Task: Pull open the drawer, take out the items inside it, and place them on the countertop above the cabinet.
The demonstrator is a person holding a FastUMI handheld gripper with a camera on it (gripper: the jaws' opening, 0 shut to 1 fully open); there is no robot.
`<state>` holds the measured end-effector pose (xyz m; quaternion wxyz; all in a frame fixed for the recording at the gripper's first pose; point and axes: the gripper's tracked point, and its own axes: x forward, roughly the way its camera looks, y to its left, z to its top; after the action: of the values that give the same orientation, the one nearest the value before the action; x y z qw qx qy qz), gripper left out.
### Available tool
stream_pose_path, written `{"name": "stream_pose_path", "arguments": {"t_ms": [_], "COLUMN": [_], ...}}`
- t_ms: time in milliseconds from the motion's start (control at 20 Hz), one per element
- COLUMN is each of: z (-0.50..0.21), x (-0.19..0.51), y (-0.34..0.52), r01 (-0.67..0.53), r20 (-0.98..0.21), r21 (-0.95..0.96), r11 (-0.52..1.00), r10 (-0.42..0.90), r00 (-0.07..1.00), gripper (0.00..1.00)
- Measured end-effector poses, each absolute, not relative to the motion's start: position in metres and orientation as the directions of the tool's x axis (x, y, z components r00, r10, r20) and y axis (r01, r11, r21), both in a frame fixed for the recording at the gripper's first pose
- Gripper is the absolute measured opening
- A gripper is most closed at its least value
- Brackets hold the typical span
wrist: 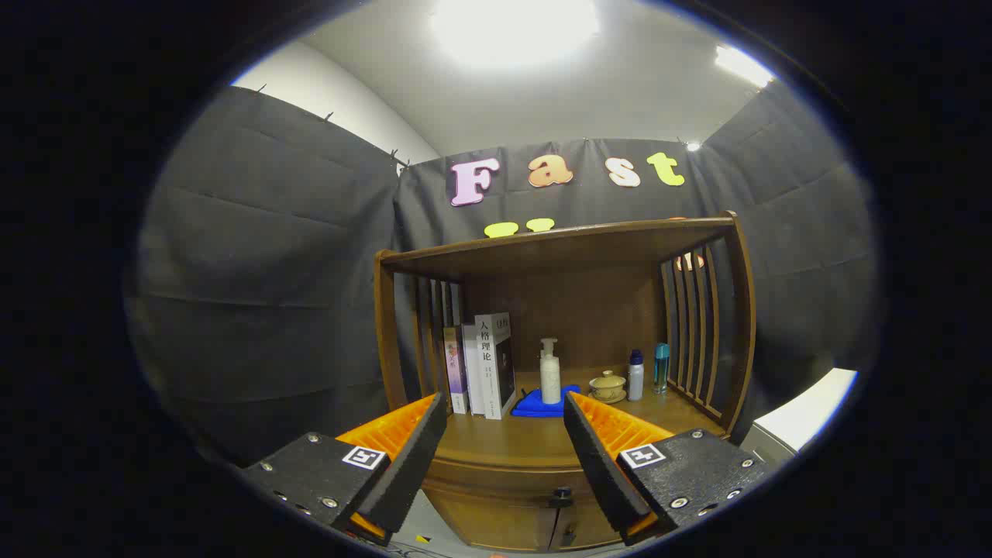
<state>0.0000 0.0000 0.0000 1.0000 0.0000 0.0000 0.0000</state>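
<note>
The wooden cabinet (558, 372) is seen ahead, beyond the fingers. Its drawer (504, 488), with a dark knob (561, 493), is kept closed beneath the countertop (504, 442).

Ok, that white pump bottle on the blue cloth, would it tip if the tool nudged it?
Probably. The white pump bottle is tall and narrow, so a high push could topple it. The blue cloth under it may slide or bunch. It likely feels light and smooth. The tool is open, well short of it.

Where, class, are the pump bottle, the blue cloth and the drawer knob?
pump bottle (550, 378): gripper view, on its white body.
blue cloth (532, 404): gripper view, on the folded part left of the bottle.
drawer knob (562, 493): gripper view, on the dark knob between the open fingers.
</note>
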Motion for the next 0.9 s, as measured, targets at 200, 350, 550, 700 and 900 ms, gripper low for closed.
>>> {"name": "stream_pose_path", "arguments": {"t_ms": [200,350,550,700,900], "z": [-0.008,0.002,-0.003,-0.009,-0.004], "x": [0.002,0.001,0.002,0.003,0.002], "y": [0.004,0.005,0.000,0.001,0.001], "r01": [-0.008,-0.007,0.024,0.021,0.031], "r20": [-0.018,0.017,0.010,-0.011,0.004], "r21": [0.000,0.004,-0.040,-0.062,-0.041], "r11": [1.000,1.000,0.999,0.998,0.999], "r10": [0.008,0.007,-0.023,-0.021,-0.031], "r00": [1.000,1.000,1.000,1.000,1.000], "gripper": [0.94,0.94,0.94,0.94,0.94]}}
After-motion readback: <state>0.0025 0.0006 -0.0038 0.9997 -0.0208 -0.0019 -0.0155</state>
